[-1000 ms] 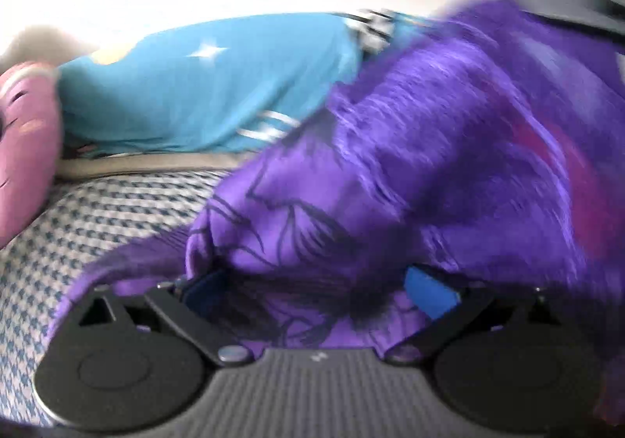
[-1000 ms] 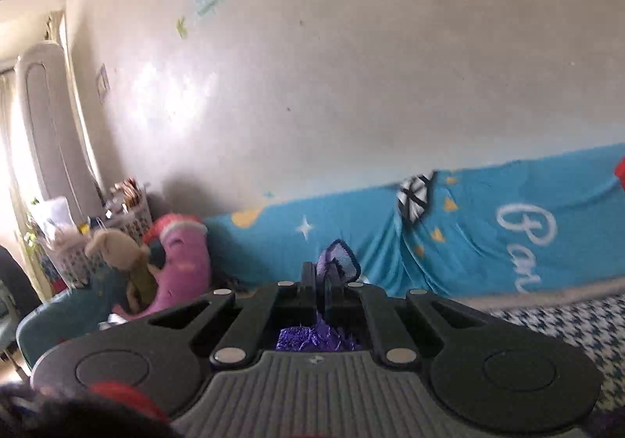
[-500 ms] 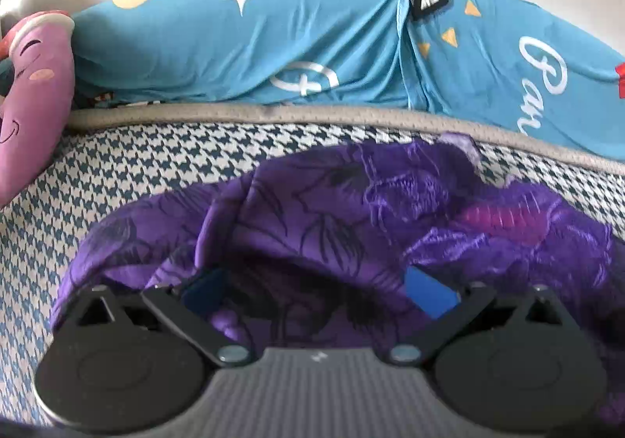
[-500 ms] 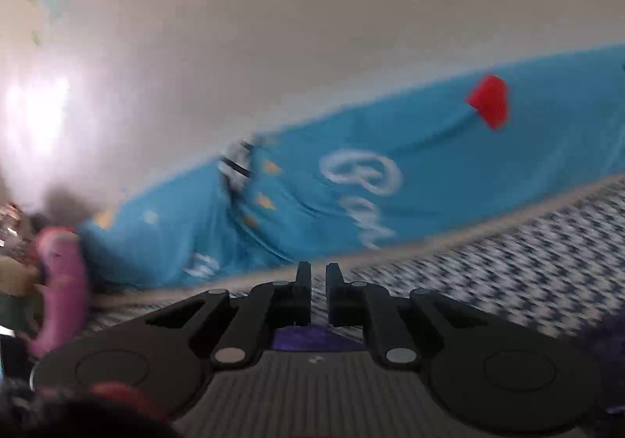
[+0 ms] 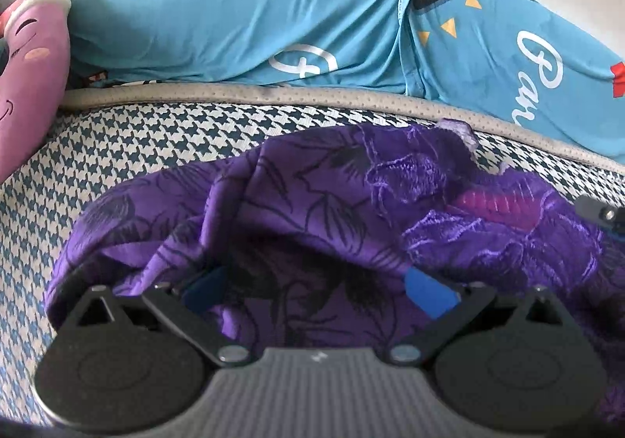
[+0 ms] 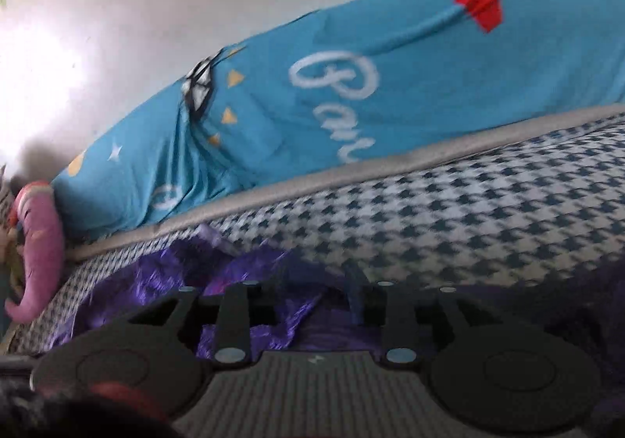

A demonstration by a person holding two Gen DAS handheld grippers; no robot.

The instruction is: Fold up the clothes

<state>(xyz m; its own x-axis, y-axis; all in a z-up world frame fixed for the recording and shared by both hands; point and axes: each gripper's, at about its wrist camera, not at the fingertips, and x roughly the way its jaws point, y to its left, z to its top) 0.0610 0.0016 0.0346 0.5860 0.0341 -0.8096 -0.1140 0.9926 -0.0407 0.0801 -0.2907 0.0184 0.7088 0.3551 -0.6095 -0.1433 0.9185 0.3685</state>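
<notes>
A crumpled purple leaf-printed garment (image 5: 351, 203) lies bunched on the houndstooth mattress (image 5: 136, 141). The left gripper (image 5: 316, 285) and right gripper (image 6: 308, 293) both hover spread wide, holding nothing; closing blind may pinch several layers together

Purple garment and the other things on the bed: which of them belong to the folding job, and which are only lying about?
Belong to the job:
- purple garment, bunched on the houndstooth bed cover
- left gripper, open, over the cloth
- right gripper, open

Only lying about:
- blue printed sheet along the wall
- pink plush toy at the left edge
</notes>
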